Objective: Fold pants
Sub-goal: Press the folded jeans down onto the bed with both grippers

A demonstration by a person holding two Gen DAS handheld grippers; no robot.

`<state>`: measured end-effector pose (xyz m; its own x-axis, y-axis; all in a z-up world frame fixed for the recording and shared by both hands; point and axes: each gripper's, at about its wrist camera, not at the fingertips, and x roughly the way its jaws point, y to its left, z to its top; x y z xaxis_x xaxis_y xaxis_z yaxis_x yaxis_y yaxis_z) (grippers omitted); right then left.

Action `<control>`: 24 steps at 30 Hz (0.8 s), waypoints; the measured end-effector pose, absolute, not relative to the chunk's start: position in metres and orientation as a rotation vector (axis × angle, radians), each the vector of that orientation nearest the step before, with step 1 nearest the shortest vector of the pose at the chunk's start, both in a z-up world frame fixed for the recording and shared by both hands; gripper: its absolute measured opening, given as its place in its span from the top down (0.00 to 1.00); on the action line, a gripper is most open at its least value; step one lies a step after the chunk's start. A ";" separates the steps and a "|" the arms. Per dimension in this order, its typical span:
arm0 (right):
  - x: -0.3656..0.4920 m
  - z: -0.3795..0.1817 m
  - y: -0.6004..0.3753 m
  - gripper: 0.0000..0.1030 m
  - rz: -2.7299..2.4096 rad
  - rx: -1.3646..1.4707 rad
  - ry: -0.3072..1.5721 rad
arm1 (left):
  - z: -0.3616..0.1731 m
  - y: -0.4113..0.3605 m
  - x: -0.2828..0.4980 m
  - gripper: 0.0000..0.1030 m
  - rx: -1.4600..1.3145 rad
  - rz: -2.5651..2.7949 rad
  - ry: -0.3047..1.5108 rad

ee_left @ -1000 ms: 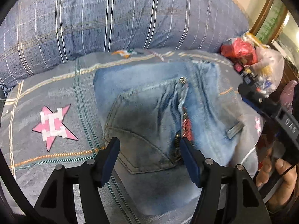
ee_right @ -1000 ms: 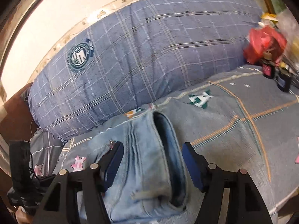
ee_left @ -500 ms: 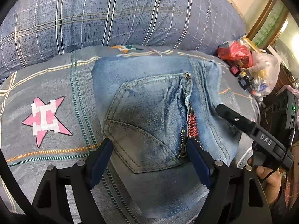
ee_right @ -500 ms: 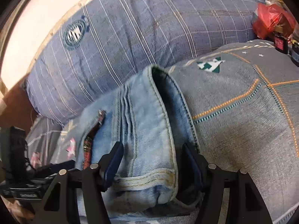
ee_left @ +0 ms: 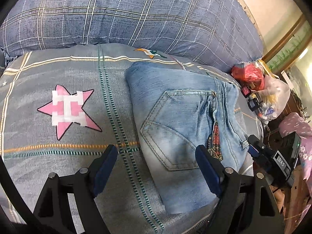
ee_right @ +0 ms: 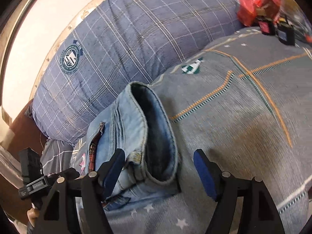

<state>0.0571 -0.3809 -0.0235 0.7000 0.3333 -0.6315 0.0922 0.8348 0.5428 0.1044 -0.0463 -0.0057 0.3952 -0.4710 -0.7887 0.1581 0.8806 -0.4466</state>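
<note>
Both tongs stood apart with nothing clamped. Left gripper (ee_left: pixel 156 170) had its jaws spread wide over the bedspread (ee_left: pixel 58 165), one blue pad on bare cover, the other at the near left part of the folded pants (ee_left: pixel 181 128). Right gripper (ee_right: pixel 159 173) was opening its jaws; the open waistband end of the pants (ee_right: pixel 148 128) lay between the pads, neither pad pressing on denim. Pants sat as a compact folded bundle on the bed, back pocket (ee_left: pixel 171 128) and zip up, just short of the plaid pillow (ee_left: pixel 126 13). Key relation, judged: bundle's long axis ran from near edge away toward the pillow; it lay ahead and right of the left gripper, and directly ahead and slightly left of the right gripper, so the right hand was the nearer and better centred on it. Red bag (ee_left: pixel 247 74) and clutter sat beyond, at the far right edge of the bed. Against the frame a second before: left jaws had straddled the pocket then and now stood wider, shifted off to the bundle's left side; right view had closed in and dropped, the waistband filling more of the gap. Fold looked essentially complete; any remaining move would probably be tidying or withdrawal.
</note>
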 end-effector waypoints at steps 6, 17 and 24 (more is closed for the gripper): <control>0.049 -0.025 -0.385 0.26 0.162 0.628 0.790 | -0.006 -0.049 0.105 0.20 -0.353 -0.425 1.116; 0.017 -0.040 -0.369 0.26 0.217 0.872 0.831 | -0.014 -0.068 0.114 0.20 -0.339 -0.430 1.146; 0.022 -0.077 -0.374 0.16 0.204 1.052 0.804 | -0.024 -0.076 0.119 0.20 -0.342 -0.432 1.168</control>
<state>0.0223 -0.3738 -0.0774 0.7048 0.5112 -0.4919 0.2149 0.5069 0.8348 0.1186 -0.0758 -0.0240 0.3269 -0.4946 -0.8053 0.1479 0.8684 -0.4733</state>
